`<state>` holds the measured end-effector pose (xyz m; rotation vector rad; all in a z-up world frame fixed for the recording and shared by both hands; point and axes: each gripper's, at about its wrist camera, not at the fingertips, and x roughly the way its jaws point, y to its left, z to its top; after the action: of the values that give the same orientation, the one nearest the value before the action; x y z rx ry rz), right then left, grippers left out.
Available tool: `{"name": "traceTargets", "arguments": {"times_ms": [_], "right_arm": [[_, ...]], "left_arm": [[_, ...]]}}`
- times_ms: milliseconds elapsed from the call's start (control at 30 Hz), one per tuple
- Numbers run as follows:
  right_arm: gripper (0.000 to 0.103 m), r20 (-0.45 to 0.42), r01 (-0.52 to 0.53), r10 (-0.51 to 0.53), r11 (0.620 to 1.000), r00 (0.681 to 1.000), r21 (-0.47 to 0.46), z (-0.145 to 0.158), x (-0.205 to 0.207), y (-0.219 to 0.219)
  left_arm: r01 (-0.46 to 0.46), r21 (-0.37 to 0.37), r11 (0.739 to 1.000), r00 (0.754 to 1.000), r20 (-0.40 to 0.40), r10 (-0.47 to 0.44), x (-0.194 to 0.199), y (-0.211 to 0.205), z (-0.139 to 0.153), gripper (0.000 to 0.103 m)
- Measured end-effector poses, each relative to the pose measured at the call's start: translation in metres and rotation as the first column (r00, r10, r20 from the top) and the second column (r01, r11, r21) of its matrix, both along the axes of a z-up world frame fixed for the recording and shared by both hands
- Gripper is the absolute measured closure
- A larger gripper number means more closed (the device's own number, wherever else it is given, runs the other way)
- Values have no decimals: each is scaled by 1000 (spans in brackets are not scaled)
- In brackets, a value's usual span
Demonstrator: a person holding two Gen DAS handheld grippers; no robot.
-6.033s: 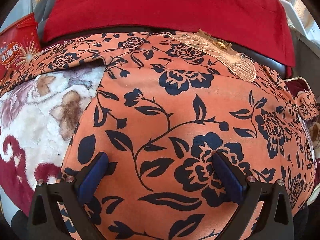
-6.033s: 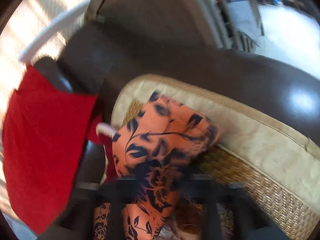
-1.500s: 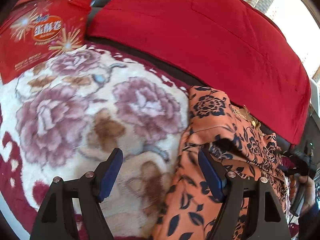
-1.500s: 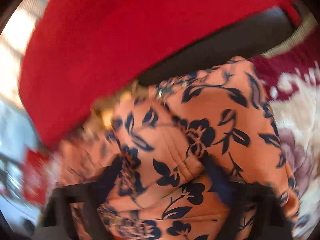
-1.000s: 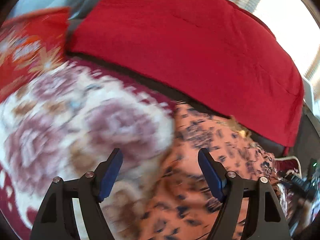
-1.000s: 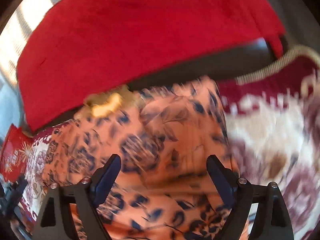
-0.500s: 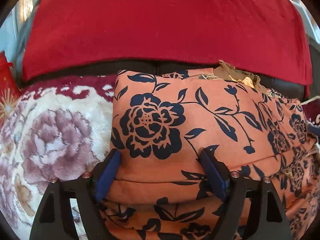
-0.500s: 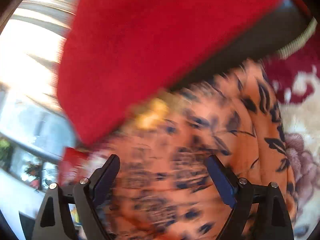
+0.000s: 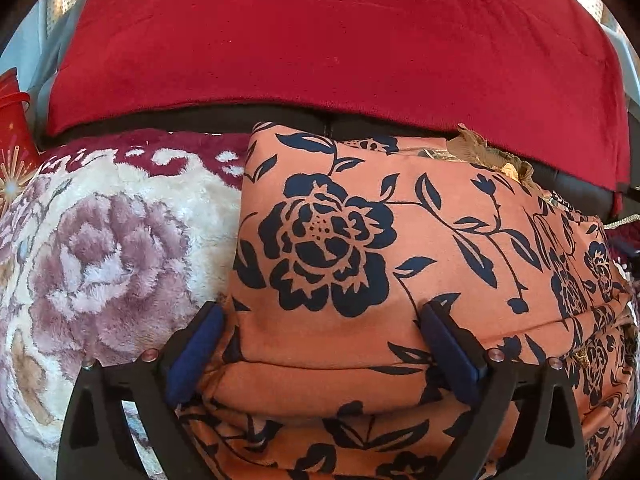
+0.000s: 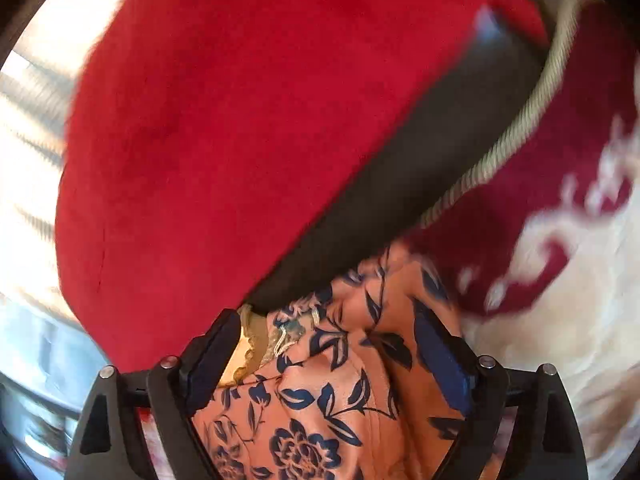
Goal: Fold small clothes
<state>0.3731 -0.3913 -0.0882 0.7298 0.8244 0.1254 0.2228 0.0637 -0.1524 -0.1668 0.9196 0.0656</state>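
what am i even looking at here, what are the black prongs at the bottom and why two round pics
Each round picture comes from a fisheye camera fixed on a hand-held gripper, looking out along its two fingers. A person holds one gripper in each hand; there is no robot arm. The black prongs with blue pads are those fingers.

In the left wrist view, the left gripper is open, its fingers either side of a folded orange floral garment. It lies on a fluffy flowered blanket, with a red cloth behind. In the blurrier right wrist view, the right gripper is open too, over the same garment. Nothing is gripped.
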Motion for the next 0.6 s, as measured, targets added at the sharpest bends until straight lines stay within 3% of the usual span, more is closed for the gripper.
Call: {"name": "traceTargets", "arguments": {"times_ms": [200, 233, 300, 400, 467, 533, 567, 600], "right_arm": [[17, -86, -105, 91, 979, 992, -175, 2, -50, 11], [23, -100, -127, 109, 975, 989, -184, -3, -54, 14], [59, -166, -178, 142, 957, 976, -227, -12, -70, 26], [68, -238, -230, 161, 926, 958, -300, -29, -62, 38], [92, -203, -229, 167, 913, 965, -337, -11, -67, 43], [92, -93, -181, 156, 847, 983, -501, 31, -82, 60], [92, -58, -156, 149, 831, 987, -534, 41, -90, 64], [87, -50, -131, 123, 838, 991, -530, 39, -96, 63]], "left_arm": [[-12, -11, 1000, 1000, 6, 12, -1, 3, 0, 0], [-14, -10, 1000, 1000, 8, 14, -2, 3, 0, 0], [-16, -10, 1000, 1000, 13, 16, -3, 3, -2, 0], [-18, -14, 1000, 1000, 17, 18, -3, 4, -3, 0], [-18, -18, 1000, 1000, 18, 19, -4, 5, -3, 0], [-19, -14, 1000, 1000, 21, 19, -5, 4, -2, 0], [-19, -12, 1000, 1000, 23, 19, -5, 4, -3, 0], [-20, -10, 1000, 999, 24, 20, -5, 4, -3, 0]]}}
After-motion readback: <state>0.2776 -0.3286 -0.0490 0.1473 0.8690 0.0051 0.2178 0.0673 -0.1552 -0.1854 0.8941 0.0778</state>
